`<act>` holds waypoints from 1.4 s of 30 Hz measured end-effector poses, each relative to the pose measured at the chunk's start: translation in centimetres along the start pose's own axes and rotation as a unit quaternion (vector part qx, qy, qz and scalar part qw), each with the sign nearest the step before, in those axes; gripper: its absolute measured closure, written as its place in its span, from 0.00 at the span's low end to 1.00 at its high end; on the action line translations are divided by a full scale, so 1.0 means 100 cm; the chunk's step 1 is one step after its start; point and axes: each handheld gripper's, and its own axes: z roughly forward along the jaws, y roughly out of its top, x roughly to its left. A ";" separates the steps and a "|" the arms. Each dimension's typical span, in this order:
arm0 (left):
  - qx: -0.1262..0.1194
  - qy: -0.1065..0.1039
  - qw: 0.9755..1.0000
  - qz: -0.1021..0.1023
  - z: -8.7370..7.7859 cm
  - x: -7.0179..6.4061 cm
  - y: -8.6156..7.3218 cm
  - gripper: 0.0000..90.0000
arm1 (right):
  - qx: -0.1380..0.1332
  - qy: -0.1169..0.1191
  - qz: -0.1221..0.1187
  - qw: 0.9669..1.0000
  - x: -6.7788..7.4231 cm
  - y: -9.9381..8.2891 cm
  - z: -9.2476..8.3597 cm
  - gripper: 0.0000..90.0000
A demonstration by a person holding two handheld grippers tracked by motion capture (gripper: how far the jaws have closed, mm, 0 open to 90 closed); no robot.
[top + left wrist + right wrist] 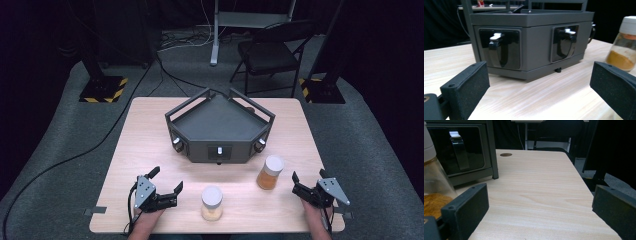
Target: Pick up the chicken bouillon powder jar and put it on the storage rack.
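Here the worktop [150, 130] carries a dark box [219, 127] at its middle, its far side hidden. Two jars stand before it: one [270, 172] near the right claw [306, 186], cut off at the left edge of the right gripper view, and one [211, 203] between the hands. The left claw [166, 181] gapes wide, holding nothing; so does the right.

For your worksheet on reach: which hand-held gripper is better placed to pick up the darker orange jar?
Right. The right hand-held gripper sits open beside the darker orange jar; the left hand-held gripper lies beyond the paler jar.
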 end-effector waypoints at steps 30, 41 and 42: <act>0.014 -0.087 0.996 0.031 0.004 0.005 0.010 0.02 | 0.000 0.002 0.001 1.000 -0.001 0.000 0.000 0.00; 0.007 -0.105 0.994 0.036 -0.002 0.003 0.015 0.01 | 0.001 0.001 0.006 1.000 -0.002 0.000 0.001 0.00; 0.007 -0.105 0.994 0.036 -0.002 0.003 0.015 0.01 | 0.001 0.001 0.006 1.000 -0.002 0.000 0.001 0.00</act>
